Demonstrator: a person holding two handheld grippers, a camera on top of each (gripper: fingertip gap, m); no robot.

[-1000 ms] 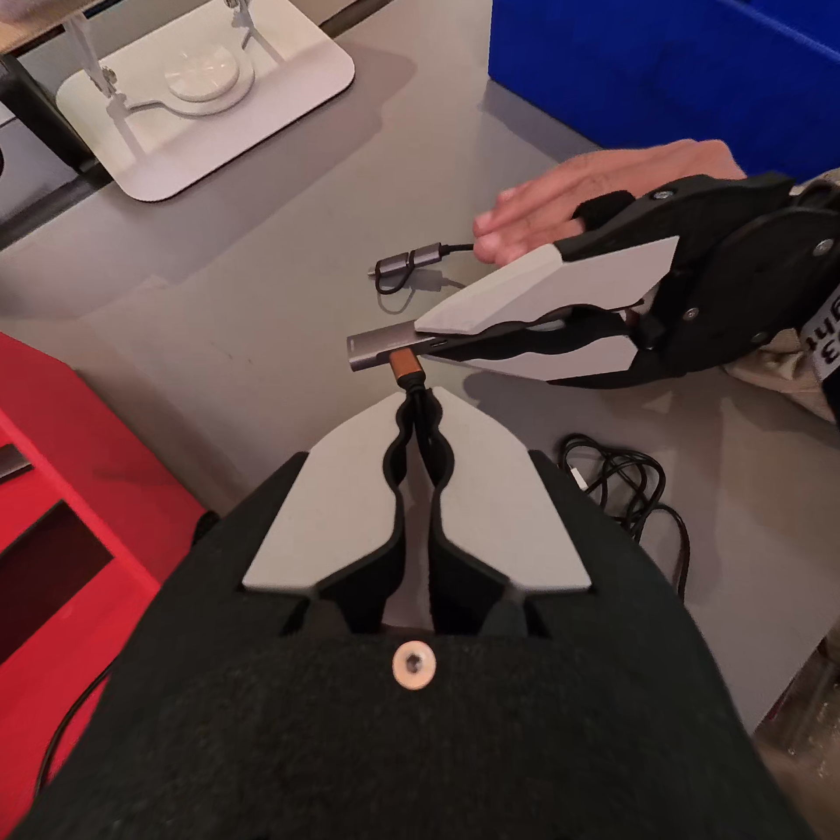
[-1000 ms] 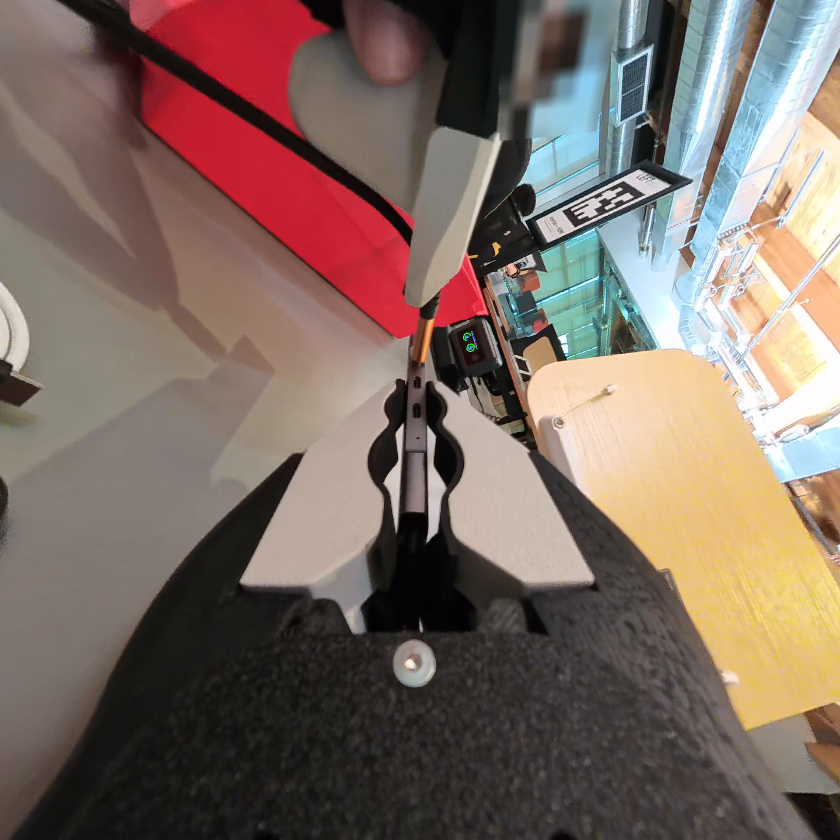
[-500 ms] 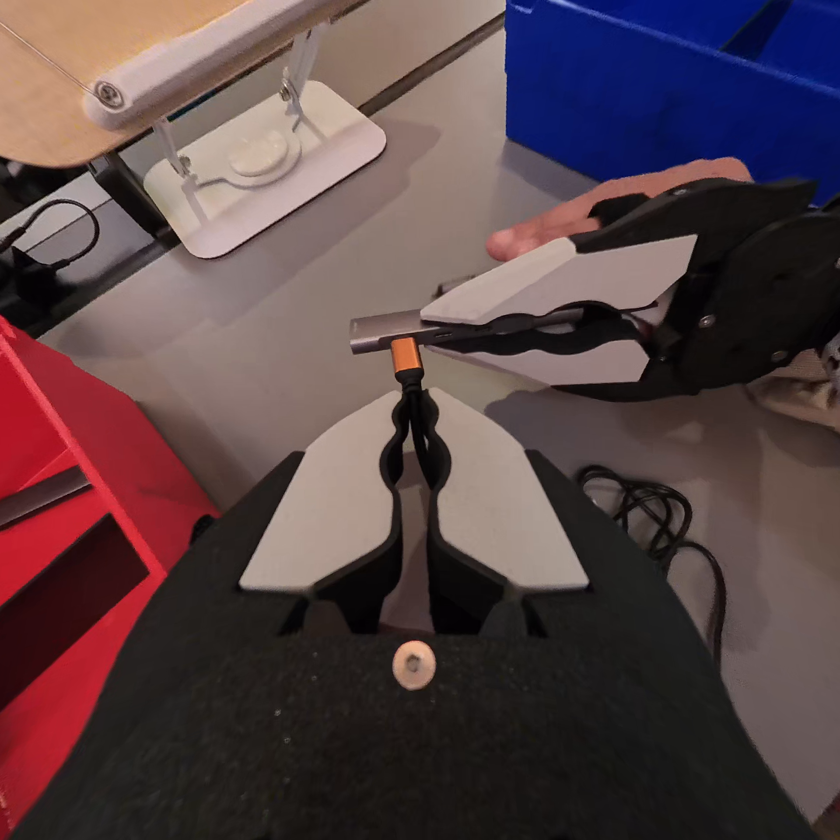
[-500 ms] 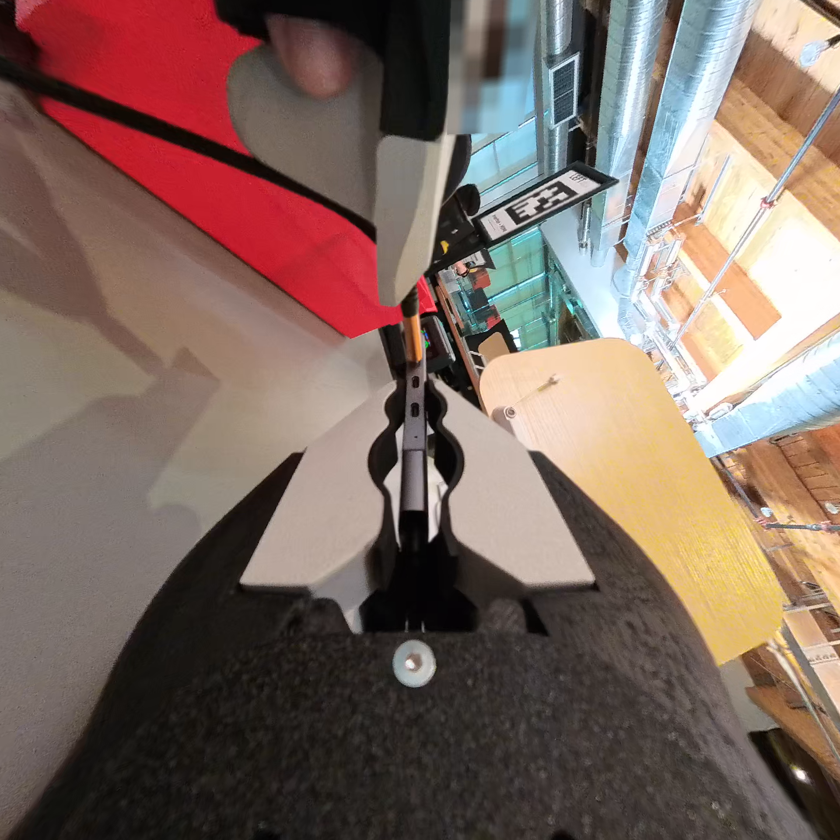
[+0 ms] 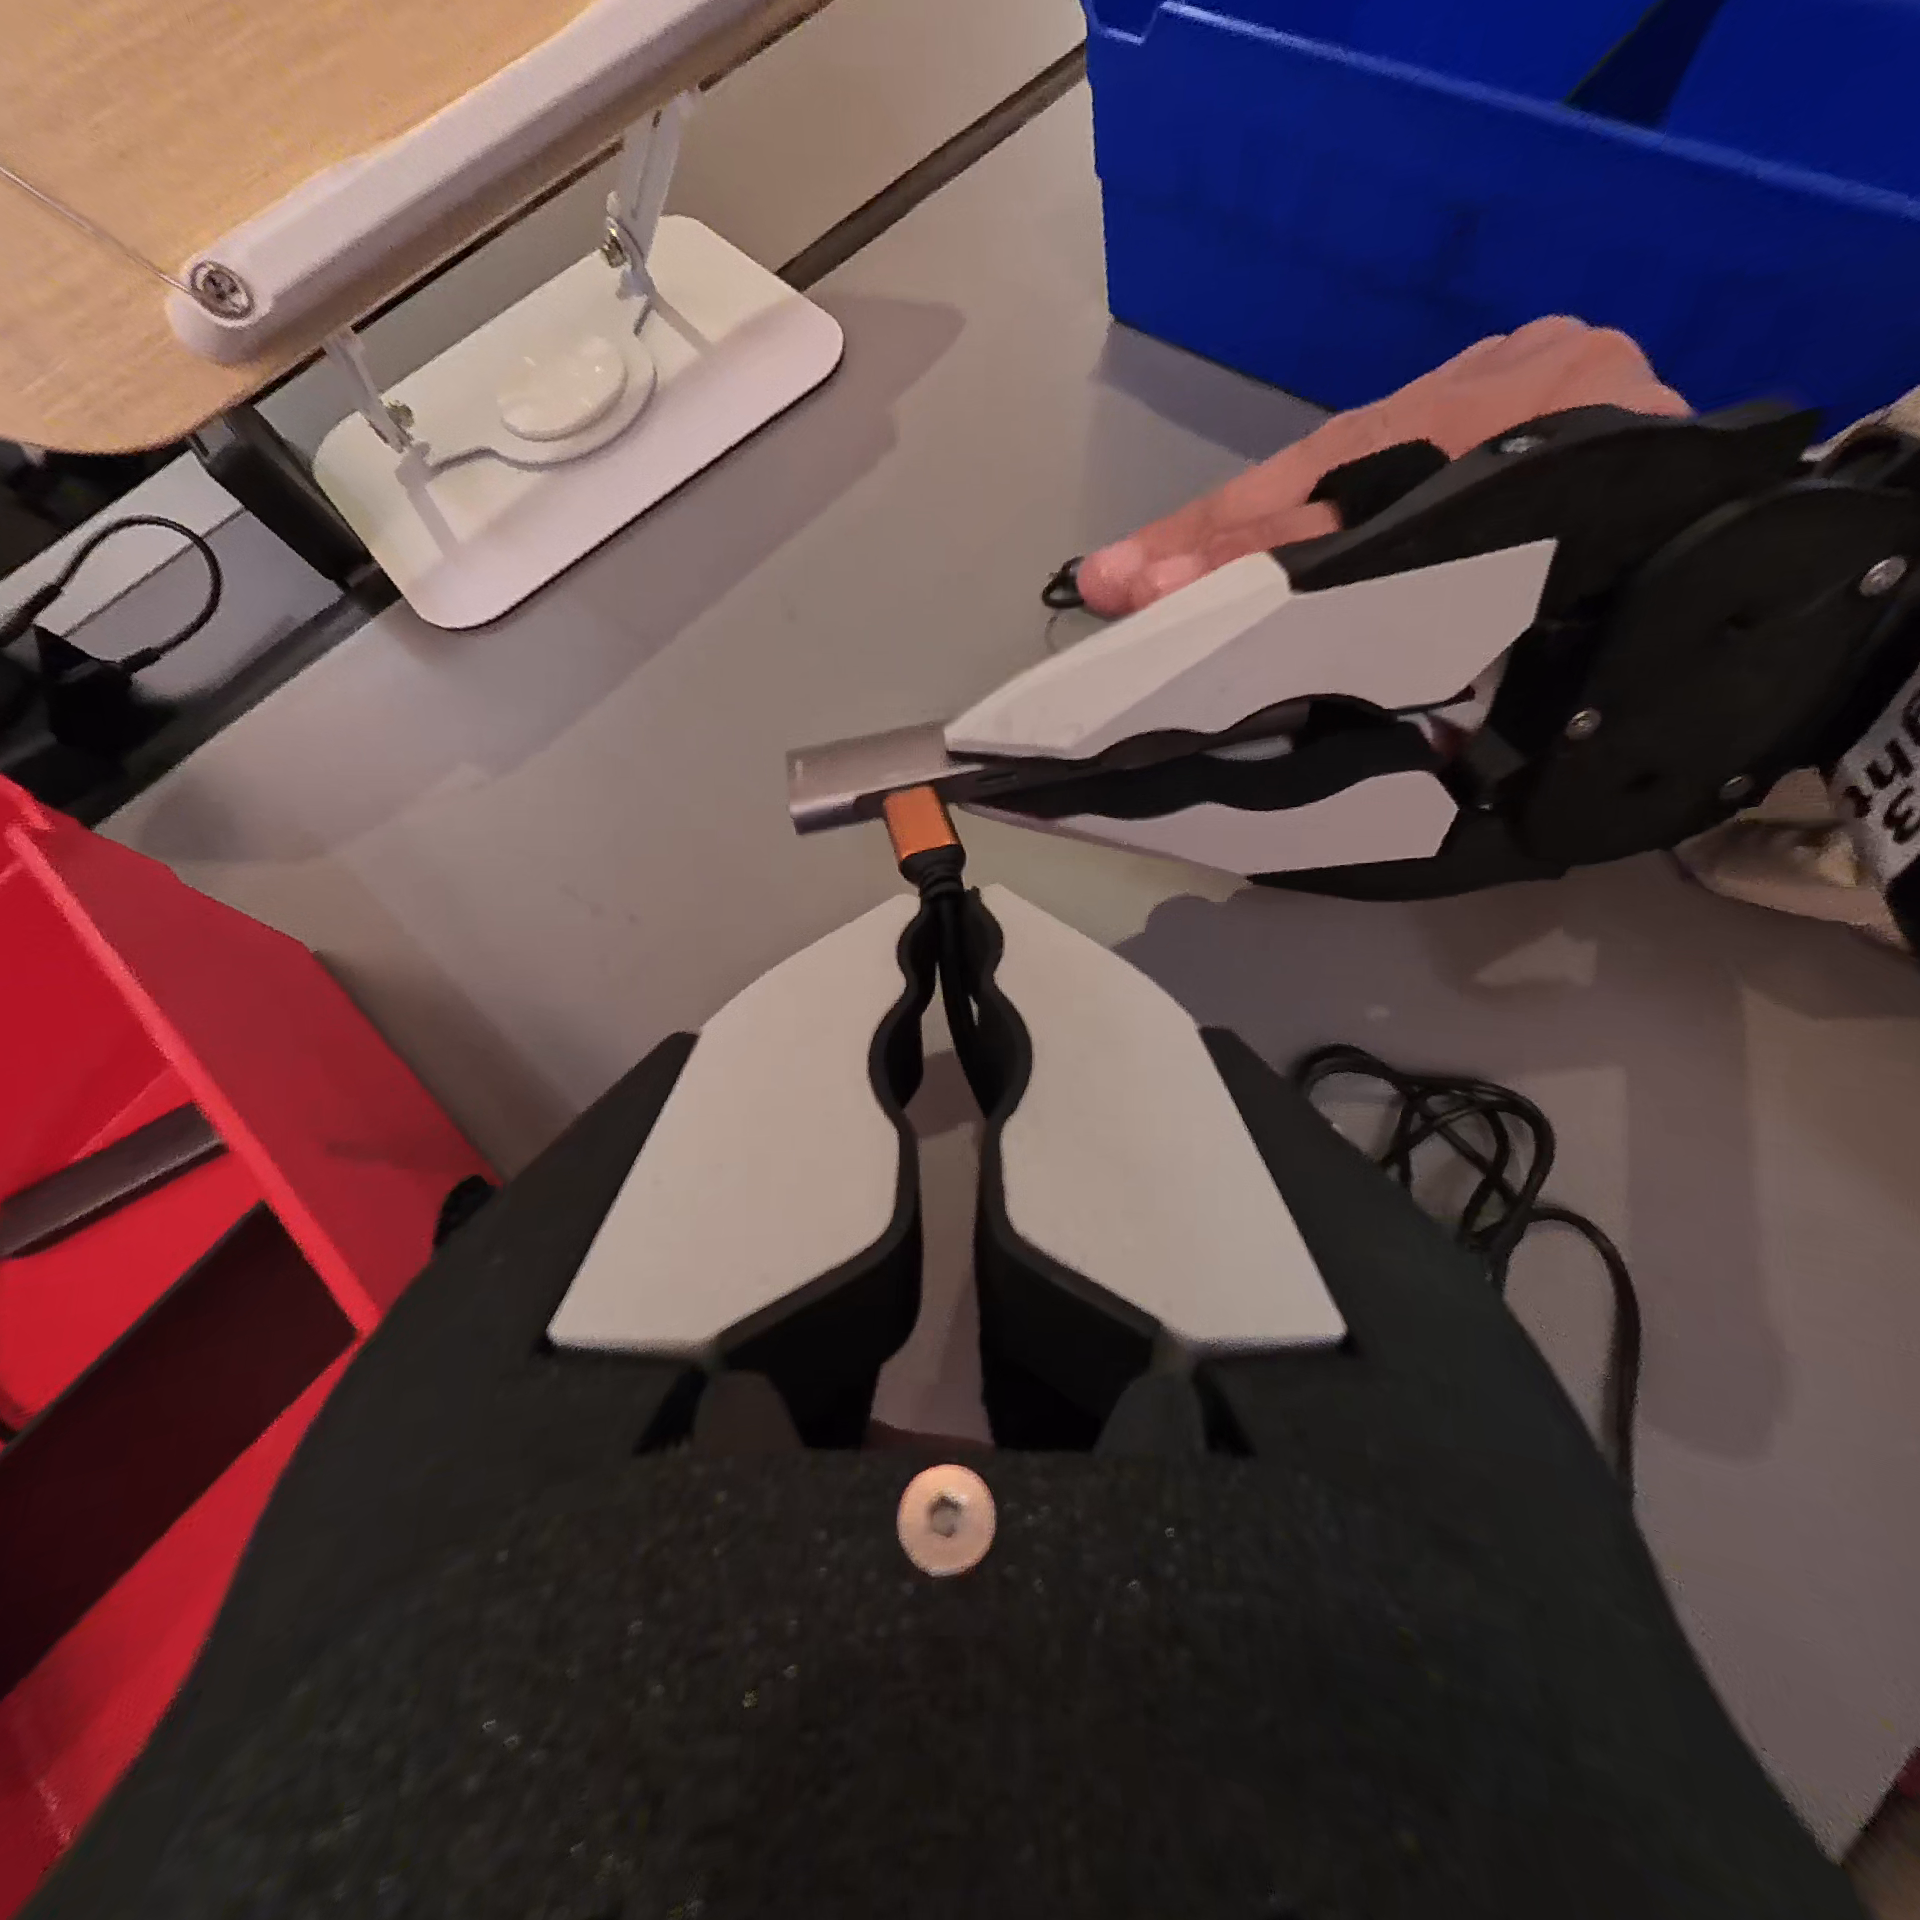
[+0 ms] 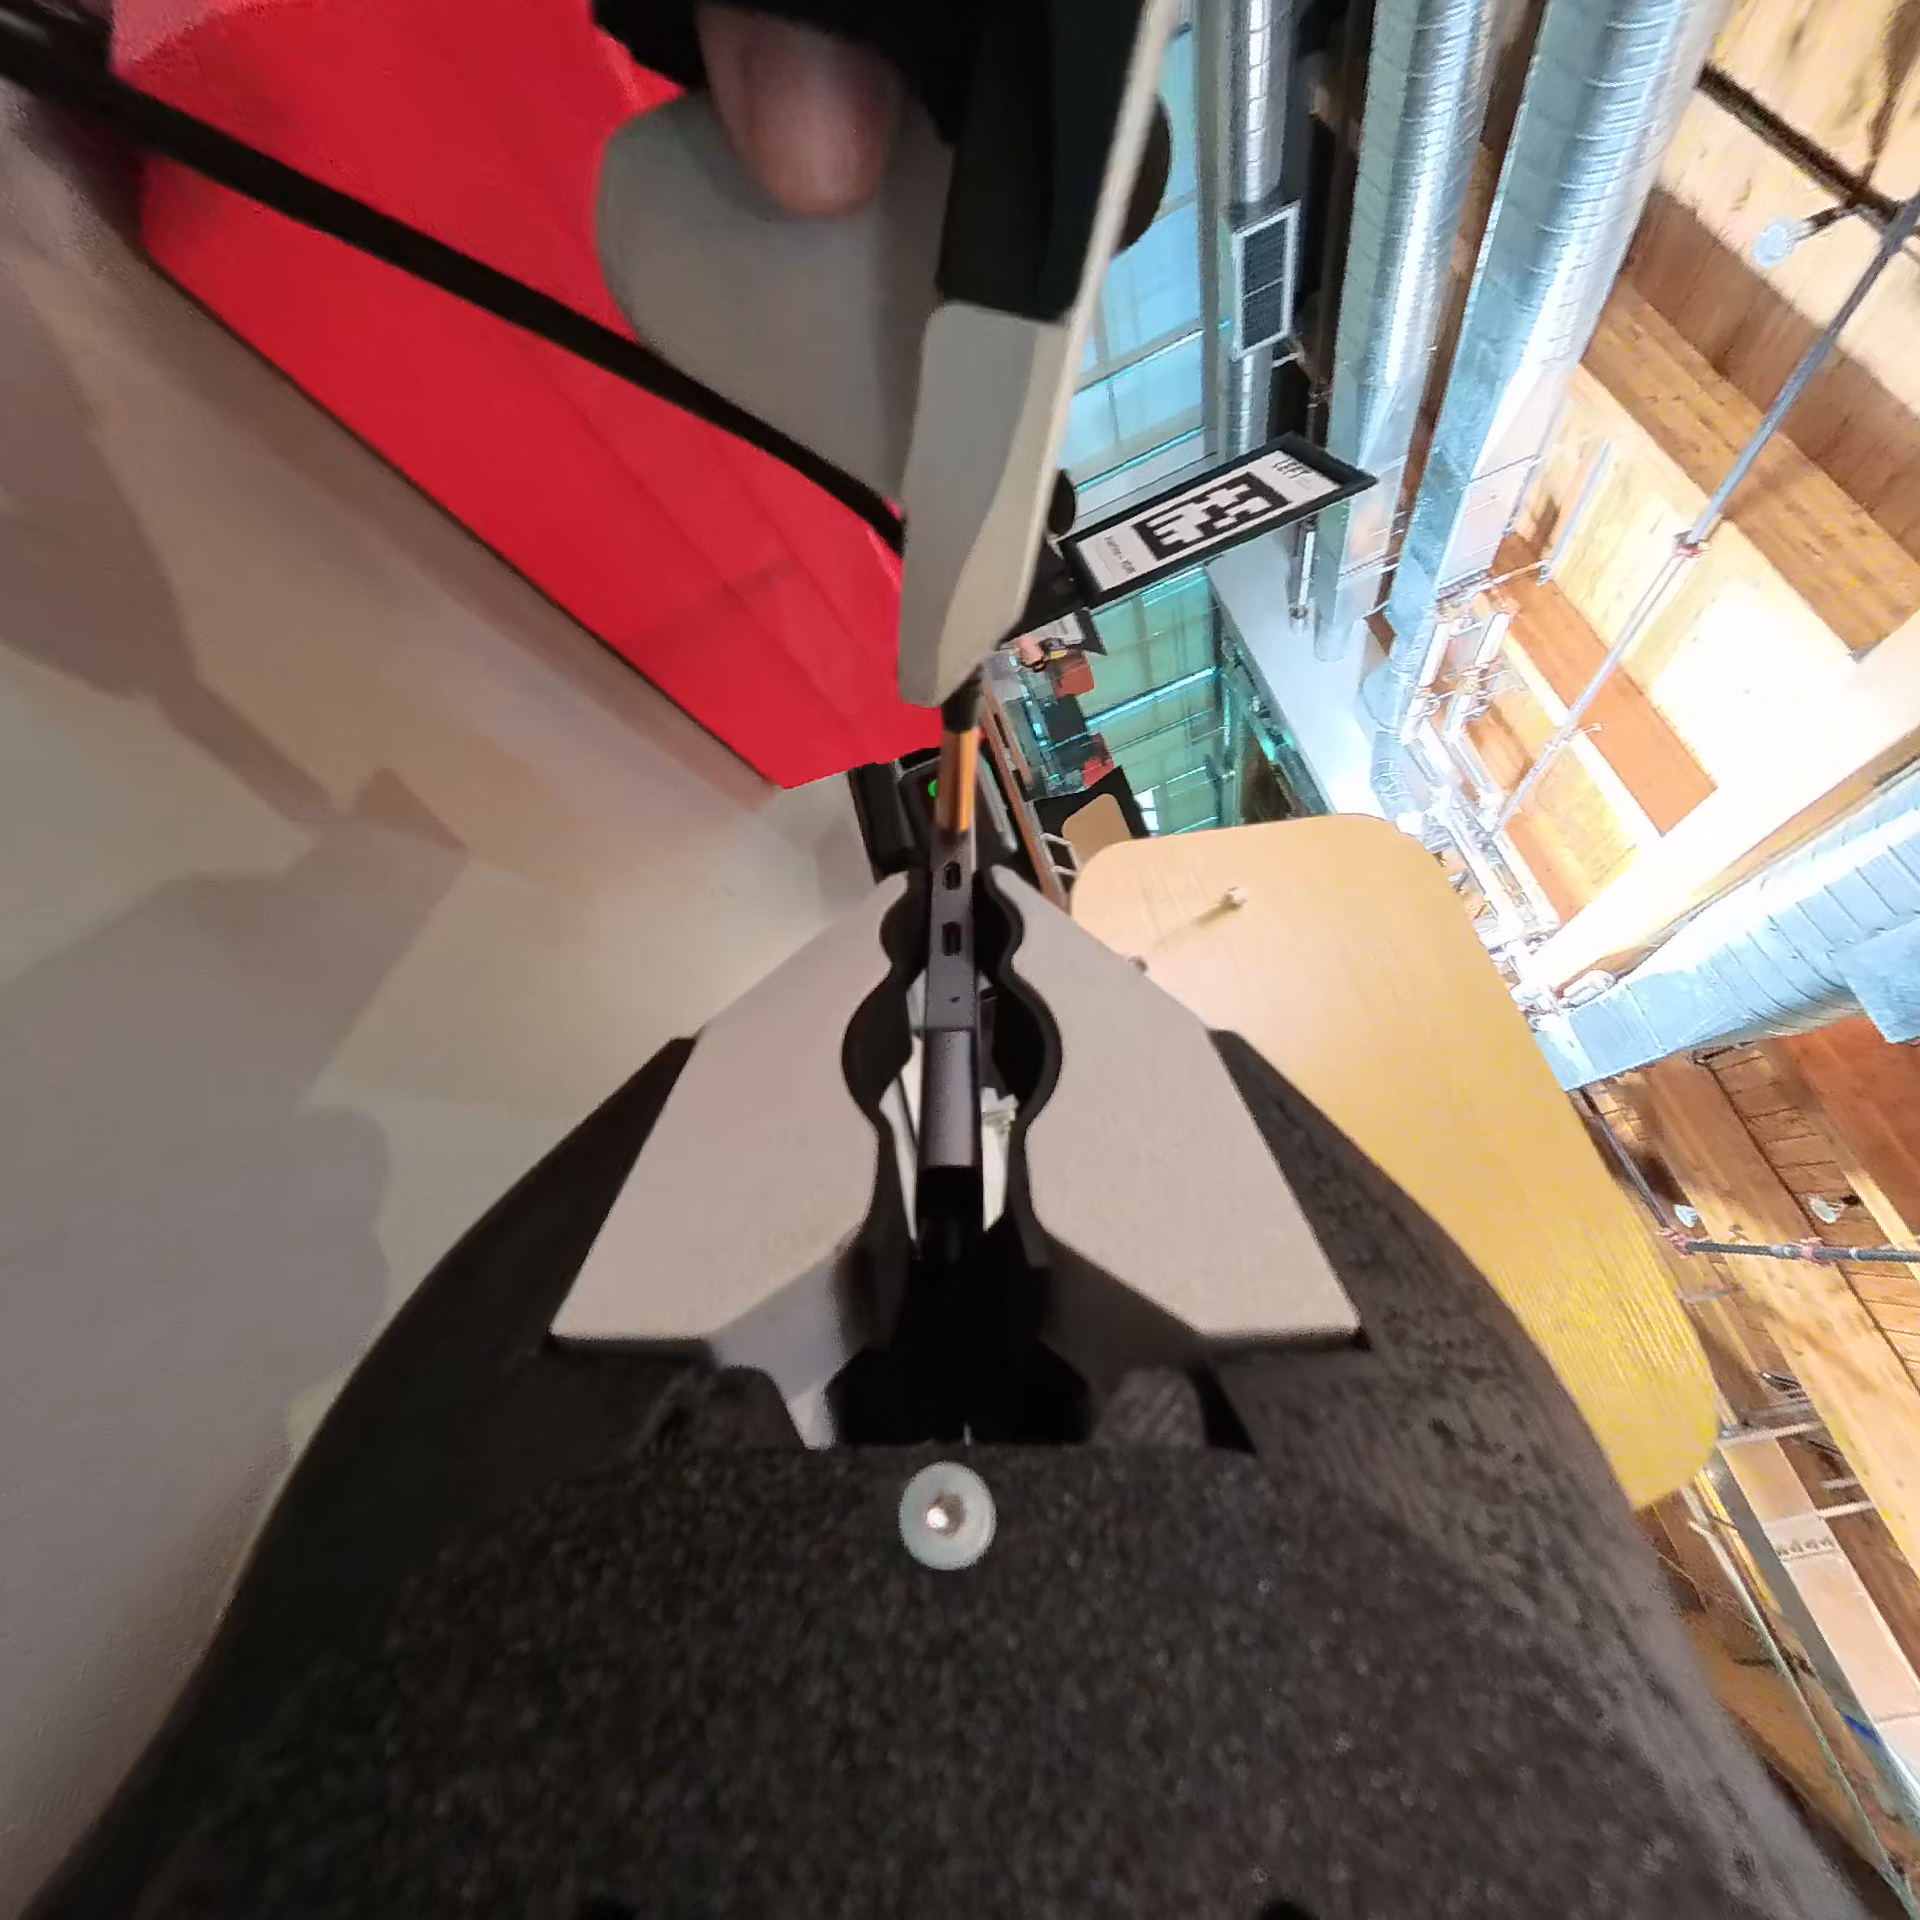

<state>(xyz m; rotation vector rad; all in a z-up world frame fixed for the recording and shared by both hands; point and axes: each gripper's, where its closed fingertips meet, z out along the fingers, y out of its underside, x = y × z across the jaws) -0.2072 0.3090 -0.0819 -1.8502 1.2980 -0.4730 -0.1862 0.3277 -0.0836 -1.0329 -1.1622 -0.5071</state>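
Above a grey table [image 5: 623, 831], the left gripper [image 5: 943, 920] pinches a black cable [image 5: 961, 1013] just behind its orange plug [image 5: 914, 854], which points forward into the side of a slim grey hub [image 5: 857, 784] clamped crosswise by the right gripper [image 6: 951, 894], beside red [image 5: 156, 1091] and blue [image 5: 1455, 208] bins.

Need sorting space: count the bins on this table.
2. A red bin sits at the left edge, beside the left gripper. A blue bin sits at the far right, behind the right gripper. Others may lie out of view.
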